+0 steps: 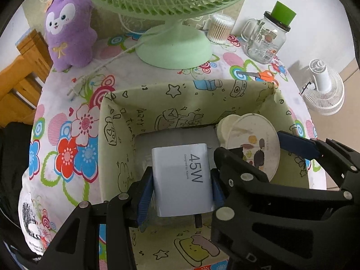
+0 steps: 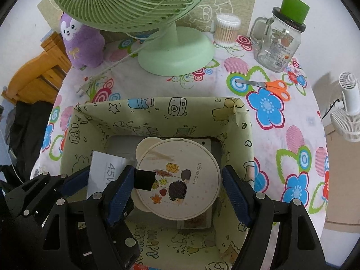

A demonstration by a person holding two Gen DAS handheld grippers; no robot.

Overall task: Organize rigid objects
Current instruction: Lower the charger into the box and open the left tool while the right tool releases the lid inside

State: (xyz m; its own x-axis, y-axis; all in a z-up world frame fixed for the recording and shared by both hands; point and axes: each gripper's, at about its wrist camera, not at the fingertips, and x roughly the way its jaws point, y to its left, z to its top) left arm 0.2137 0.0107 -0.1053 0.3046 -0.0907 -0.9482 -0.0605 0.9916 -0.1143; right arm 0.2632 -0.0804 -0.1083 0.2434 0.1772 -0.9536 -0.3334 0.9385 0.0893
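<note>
Floral-clothed table, wooden chair

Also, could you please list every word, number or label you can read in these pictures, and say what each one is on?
"45W": white charger, held by the left gripper.
"Designed by Xiaomi": same charger, small print.
"lets begin": round hedgehog lid, between the right gripper's fingers.
"PARTY time": inner wall of the green box.
"HAPPY": box's near inner wall; the word below it is cut off.
Glass jar label: too small to read.
</note>
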